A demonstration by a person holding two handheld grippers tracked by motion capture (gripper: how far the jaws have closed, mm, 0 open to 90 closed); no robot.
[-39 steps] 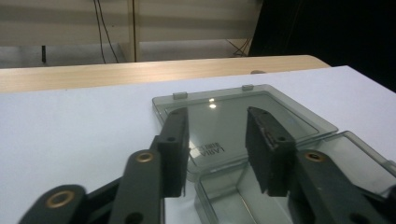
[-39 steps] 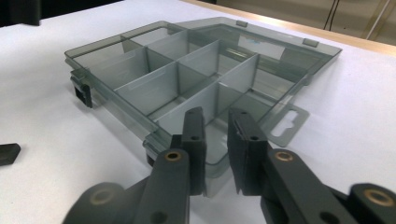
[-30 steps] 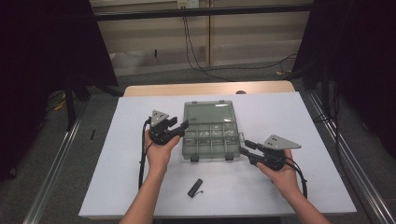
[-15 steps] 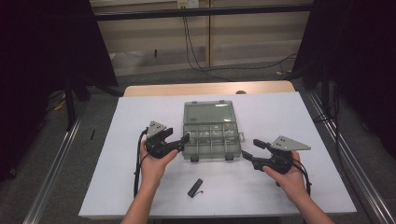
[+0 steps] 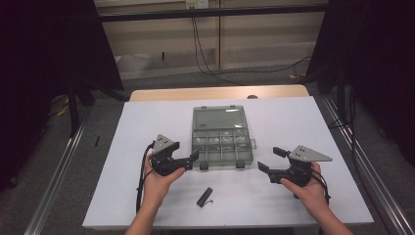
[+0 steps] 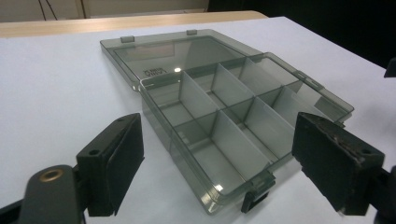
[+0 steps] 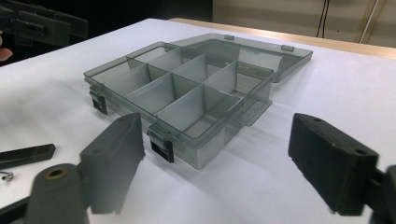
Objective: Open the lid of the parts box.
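Lying open in the middle of the white counter [image 5: 122,147] is a smoky clear compartment box [image 5: 222,144], its lid flat on the far side. Left gripper [image 5: 188,160] sits just beside its near left corner, right gripper [image 5: 268,159] near its near right corner. Both sets of fingers have just been opening; they stand wide, holding nothing. A small black clip [image 5: 204,196] lies nearer.

Left tongs [image 5: 192,160] just opened wide, right tongs [image 5: 269,159] likewise, both empty
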